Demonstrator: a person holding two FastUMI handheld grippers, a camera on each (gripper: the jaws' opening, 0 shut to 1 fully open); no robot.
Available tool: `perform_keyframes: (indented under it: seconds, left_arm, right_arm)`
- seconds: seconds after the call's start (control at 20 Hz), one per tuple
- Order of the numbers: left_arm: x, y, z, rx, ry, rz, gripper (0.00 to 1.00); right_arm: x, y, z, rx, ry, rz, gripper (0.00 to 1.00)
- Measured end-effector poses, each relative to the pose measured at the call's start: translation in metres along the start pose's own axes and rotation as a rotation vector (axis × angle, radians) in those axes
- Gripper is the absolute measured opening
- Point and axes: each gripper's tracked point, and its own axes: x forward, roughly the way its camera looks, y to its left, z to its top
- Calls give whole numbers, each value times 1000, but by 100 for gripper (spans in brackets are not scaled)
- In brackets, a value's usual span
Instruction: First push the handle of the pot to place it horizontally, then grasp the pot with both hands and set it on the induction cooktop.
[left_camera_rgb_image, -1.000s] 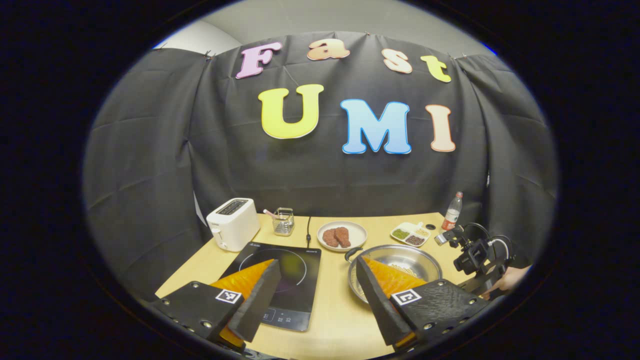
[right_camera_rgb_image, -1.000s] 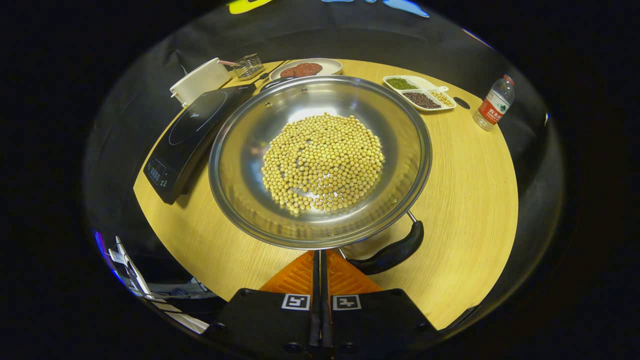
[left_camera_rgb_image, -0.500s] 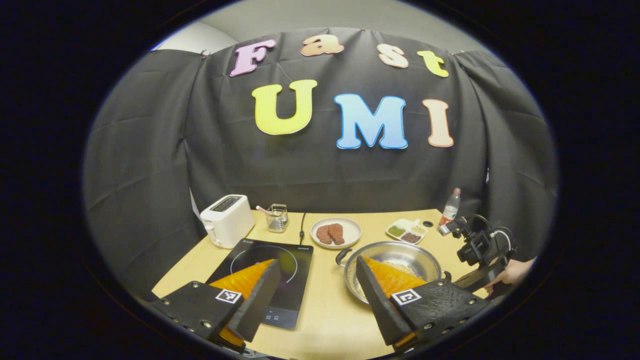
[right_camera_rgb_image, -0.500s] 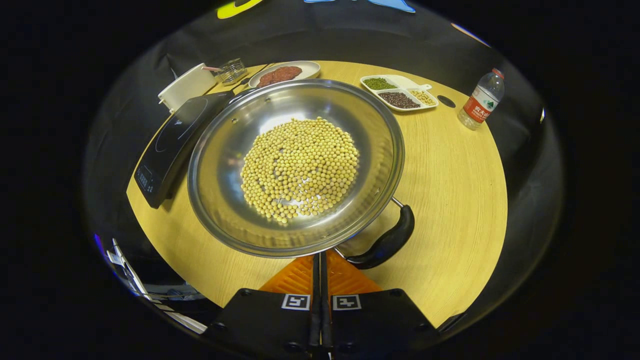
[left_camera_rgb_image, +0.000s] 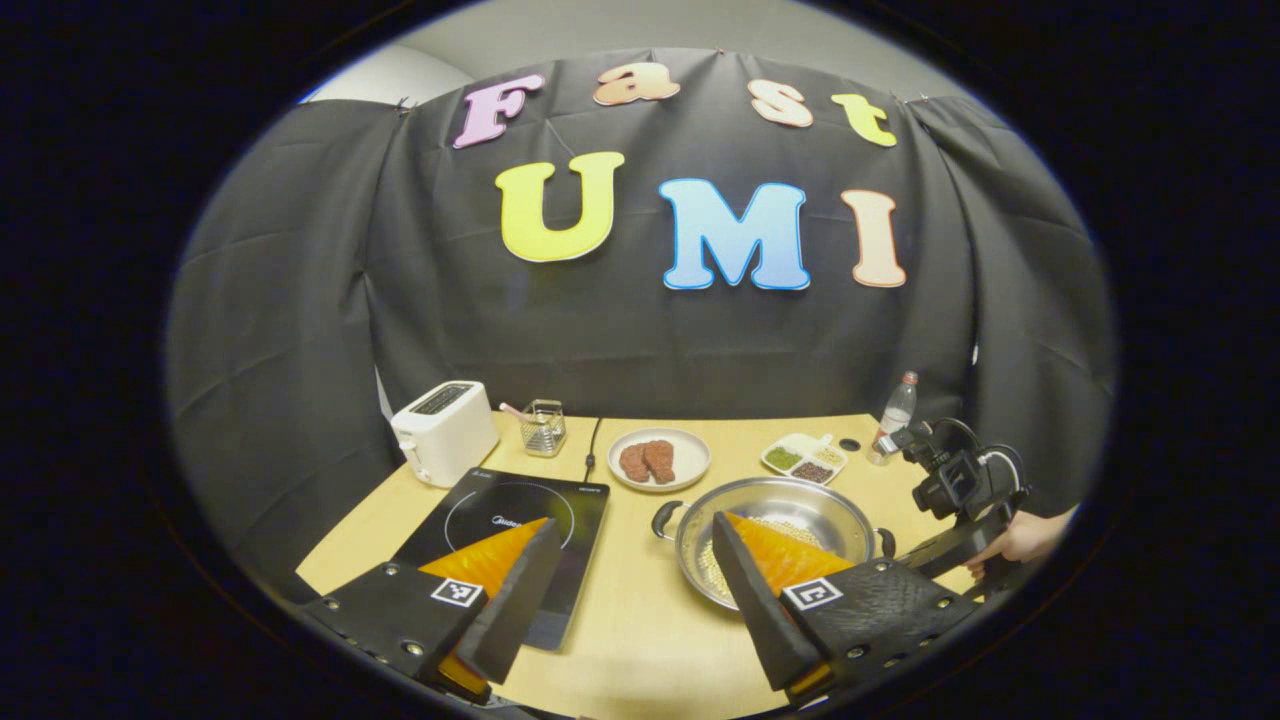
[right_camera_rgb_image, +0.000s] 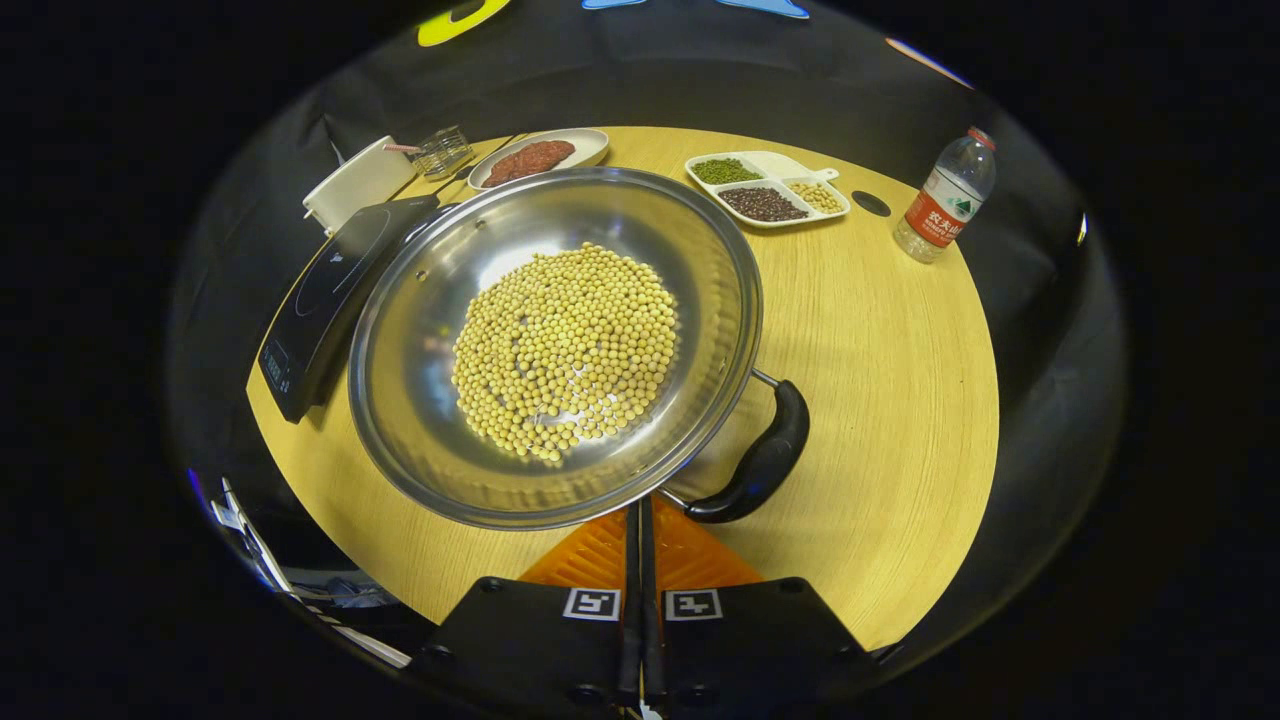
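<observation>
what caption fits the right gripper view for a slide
Closed right gripper beside the handle of a soybean-filled pot.

Left tongs wide, right tongs pressed together.
The left tongs (left_camera_rgb_image: 630, 590) stand spread with nothing between; the right tongs (right_camera_rgb_image: 640, 560) have fingers together, held by a hand (left_camera_rgb_image: 1020, 545).

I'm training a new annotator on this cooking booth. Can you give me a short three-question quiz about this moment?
1. True or false: the pot sits on the induction cooktop.
2. What fills the pot? A rice, B soybeans, C water.
3. Which tongs are closed: left tongs or right tongs?

Key: 1 false, it rests on the table beside it. 2 B. 3 right; the left ones are open.
</observation>
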Motion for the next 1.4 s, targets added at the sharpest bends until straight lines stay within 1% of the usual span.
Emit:
perform_keyframes:
  seconds: [0.25,0.3,0.35,0.55,0.65,0.7,0.75,0.85,0.9,0.95,1.0,1.05,1.15,1.2,1.35,1.4]
  left_arm:
    - [-5,-15,-1,2,9,21,89]
    - [-6,-18,-1,6,10,25,89]
    - [-7,-20,0,9,11,27,89]
    - [-8,-35,-2,21,21,34,89]
    - [-10,-44,1,18,18,21,89]
    - [-9,-49,3,17,16,10,93]
    - [-7,-53,4,15,16,-2,89]
    - [-4,-57,7,9,12,-19,89]
    - [-3,-56,10,6,8,-25,89]
    - [-1,-54,10,4,6,-30,93]
    - [1,-50,12,0,5,-34,93]
    - [3,-45,15,-7,0,-39,89]
    - [6,-34,15,-17,-3,-47,89]
    - [7,-26,14,-18,1,-50,93]
    - [13,2,8,-30,5,-60,93]
    - [17,11,5,-39,13,-63,93]
  right_arm:
    - [3,-21,7,32,-17,-19,2]
    - [3,-24,8,46,-21,-18,0]
    - [3,-27,11,62,-28,-16,2]
    - [2,-35,21,117,-56,-6,2]
    - [4,-40,26,135,-72,-12,2]
    - [4,-42,30,152,-80,-15,2]
    - [5,-43,33,171,-86,-19,2]
    - [3,-46,36,208,-101,-21,2]
    - [2,-47,38,223,-109,-25,2]
    - [2,-48,39,235,-116,-30,2]
    - [1,-49,41,248,-125,-38,2]
    - [3,-51,42,264,-132,-49,2]
    - [3,-52,45,294,-142,-71,2]
    - [3,-51,45,308,-143,-84,2]
    - [-4,-52,43,331,-160,-124,2]
    - [-9,-55,42,333,-175,-155,5]
